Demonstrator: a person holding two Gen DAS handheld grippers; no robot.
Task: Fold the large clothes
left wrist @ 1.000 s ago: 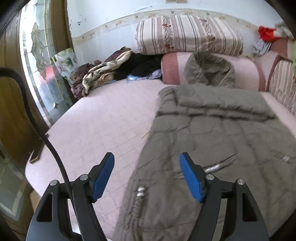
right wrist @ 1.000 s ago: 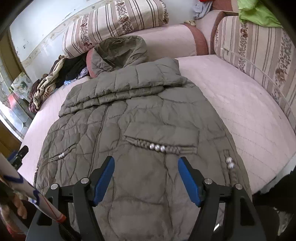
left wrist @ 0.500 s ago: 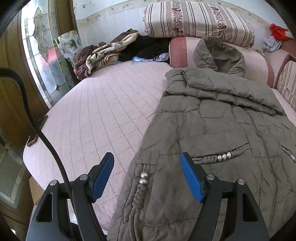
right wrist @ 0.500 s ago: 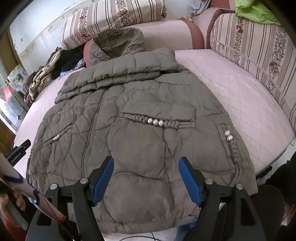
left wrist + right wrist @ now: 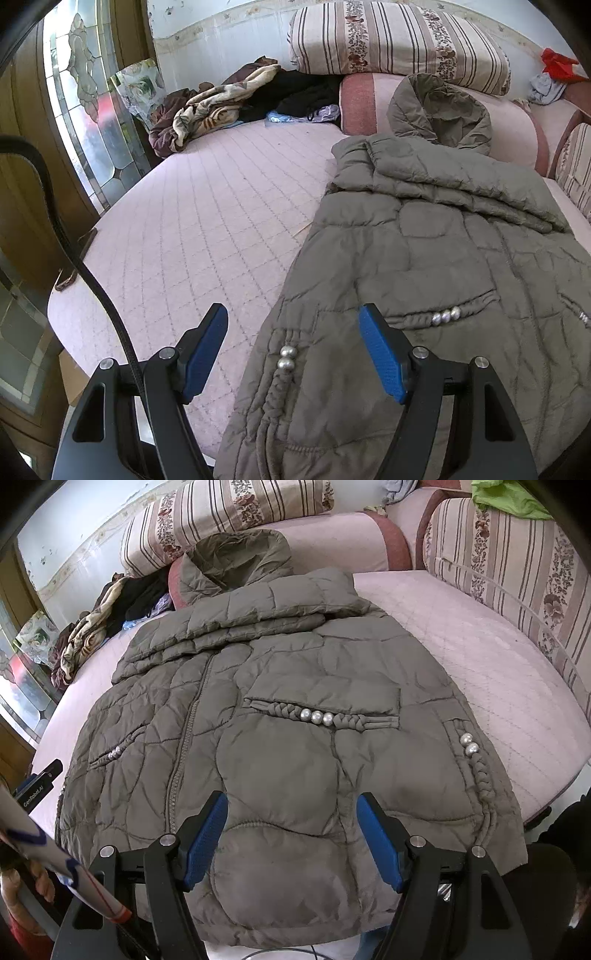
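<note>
An olive quilted hooded jacket (image 5: 280,709) lies front up on the pink quilted bed (image 5: 480,664), its sleeves folded across the chest and its hood (image 5: 439,107) resting against a pink bolster. Braided pocket trims carry pearl beads (image 5: 316,717). My left gripper (image 5: 291,343) hovers open above the jacket's (image 5: 424,266) left hem corner, nothing between its blue pads. My right gripper (image 5: 291,827) hangs open over the middle of the hem, also empty.
Striped floral cushions (image 5: 391,40) line the back and right side of the bed. A heap of blankets and dark clothes (image 5: 236,99) sits at the back left by a stained-glass window (image 5: 88,122). A green cloth (image 5: 506,498) lies on the right cushion. A black cable (image 5: 70,251) crosses my left view.
Both views have tipped downward and pulled back, so more of the jacket's hem and the bed's front edge show. The jacket itself has not moved and both grippers stay open.
</note>
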